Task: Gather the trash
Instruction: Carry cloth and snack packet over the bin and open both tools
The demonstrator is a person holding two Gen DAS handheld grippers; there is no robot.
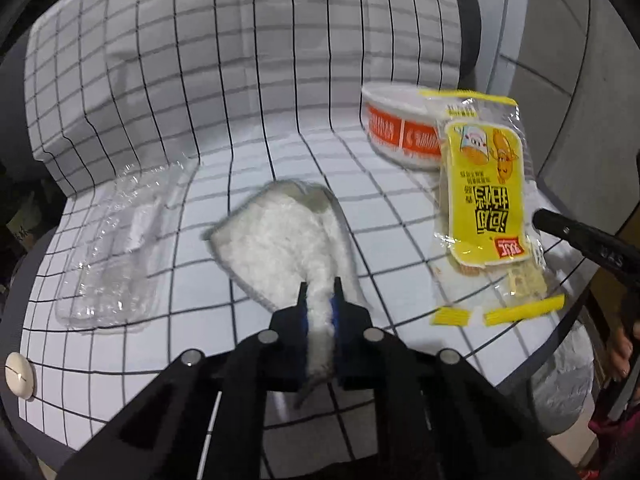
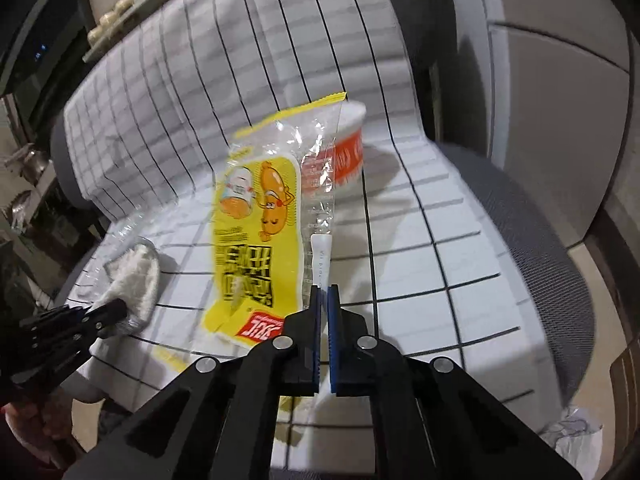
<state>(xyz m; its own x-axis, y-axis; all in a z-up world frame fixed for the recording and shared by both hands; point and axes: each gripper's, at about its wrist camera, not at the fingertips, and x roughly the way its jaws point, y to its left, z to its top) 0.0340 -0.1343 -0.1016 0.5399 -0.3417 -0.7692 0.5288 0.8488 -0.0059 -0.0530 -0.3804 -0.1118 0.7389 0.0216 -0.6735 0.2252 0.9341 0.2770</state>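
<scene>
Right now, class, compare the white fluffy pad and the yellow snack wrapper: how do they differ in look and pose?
1. The white fluffy pad is plain, soft and opaque; the yellow snack wrapper is glossy, printed, partly clear.
2. The pad droops toward the checked cloth; the wrapper stands raised.
3. The left claw grips the pad; the right claw pinches the wrapper's clear edge.

Both are held.

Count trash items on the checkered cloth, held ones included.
4. White tissue in the left claw; yellow snack wrapper in the right claw; clear plastic tray at left; orange-banded bowl at back. Others may be hidden.
</scene>
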